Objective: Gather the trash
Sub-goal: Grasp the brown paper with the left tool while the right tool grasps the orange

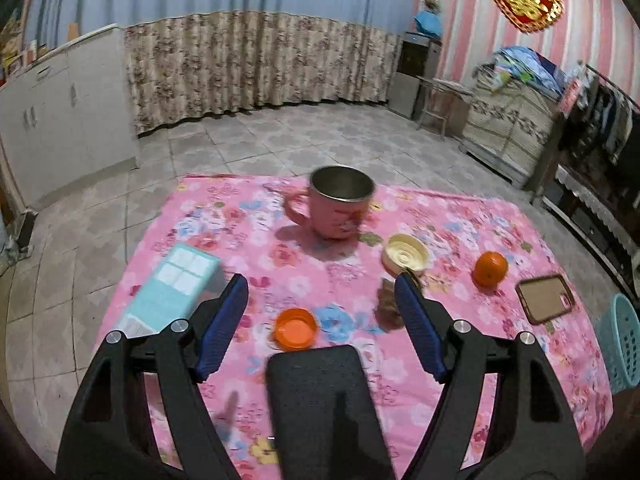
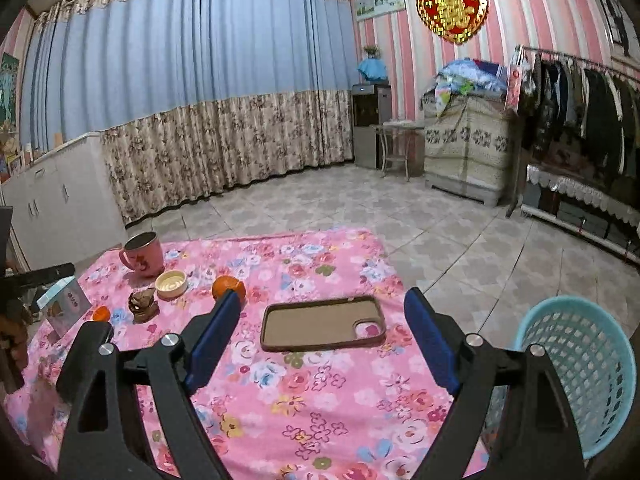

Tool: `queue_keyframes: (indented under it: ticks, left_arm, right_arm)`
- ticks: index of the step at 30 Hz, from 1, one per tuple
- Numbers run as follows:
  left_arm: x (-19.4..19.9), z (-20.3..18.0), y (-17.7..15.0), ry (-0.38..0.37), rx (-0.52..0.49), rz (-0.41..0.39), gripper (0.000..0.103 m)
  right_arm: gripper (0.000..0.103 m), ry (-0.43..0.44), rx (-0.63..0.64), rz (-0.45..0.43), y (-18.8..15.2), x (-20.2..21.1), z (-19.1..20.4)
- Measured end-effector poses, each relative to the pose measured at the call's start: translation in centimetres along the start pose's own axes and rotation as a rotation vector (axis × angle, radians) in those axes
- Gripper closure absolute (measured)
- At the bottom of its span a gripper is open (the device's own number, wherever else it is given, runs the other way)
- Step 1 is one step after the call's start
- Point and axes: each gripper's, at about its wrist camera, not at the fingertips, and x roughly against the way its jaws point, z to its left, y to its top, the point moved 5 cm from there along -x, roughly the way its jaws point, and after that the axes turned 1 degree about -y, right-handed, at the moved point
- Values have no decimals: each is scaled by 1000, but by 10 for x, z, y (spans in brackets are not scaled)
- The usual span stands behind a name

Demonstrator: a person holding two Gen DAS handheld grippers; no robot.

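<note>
left tongs: the left gripper (image 1: 320, 292) is held over the near part of the pink floral cloth (image 1: 248, 248), jaws apart, nothing between the pads; judged to be set wide so that a small piece can be taken.
right tongs: the right gripper (image 2: 322, 306) is held with jaws apart and empty; the phone case (image 2: 320, 322) is framed just beyond its tips, but is not touched.
trash: 1 brown crumpled scrap (image 1: 387, 306) is seen just inside the left gripper's right finger, partly hidden by it; 1 orange cap (image 1: 295, 328) lies between the fingers, near the tips.
bin: 1 turquoise basket (image 2: 580, 364) is placed right of the right gripper, off the cloth's edge, presumably to receive the trash.
other counts: 1 pink mug (image 1: 340, 208), 1 cream lid (image 1: 405, 257), 1 orange (image 1: 490, 269), 1 pale blue box (image 1: 172, 288), all ahead of the left gripper.
progress: nothing is seen held; collection is judged not yet begun.
</note>
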Motion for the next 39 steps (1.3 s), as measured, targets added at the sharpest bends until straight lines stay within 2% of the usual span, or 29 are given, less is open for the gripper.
queue_keyframes:
  ticks: [6,12,16,21,25,32,33,37,38,39]
  left_arm:
    - [-35,-53,-15,-32,-105,67,27]
    - [-72,-78,-24,-10,-181,123,27]
    - [-92,-83,-27,-10,-178,157,27]
    - [-107,-76,-27,-26,-109,204,40]
    - [-109,-69,-28,-45,-87,210,62]
    - [-105,-62,-22,-89,-49,185,64]
    - [-103,-61,-20,-95,-46,179,64]
    - [-90,-54,-10,-101,-22,143,64]
    - [-86,-52,-7,-98,-16,132,64]
    - [-81,-49,-4,-98,-8,119,64]
  right_arm:
    - [20,49,-16,57,1,-26,14]
    - [20,88,19,107,-8,-47,35]
    - [20,88,49,139,-12,-61,46]
    - [20,93,128,174,-14,-93,78]
    - [20,99,174,210,-14,-132,108]
    - [21,75,193,295,-20,-190,134]
    - [23,71,193,312,-22,-198,138]
    - [46,81,186,387,-33,-218,144]
    - [57,91,182,393,-35,-220,144]
    - [60,104,168,380,-33,-218,143]
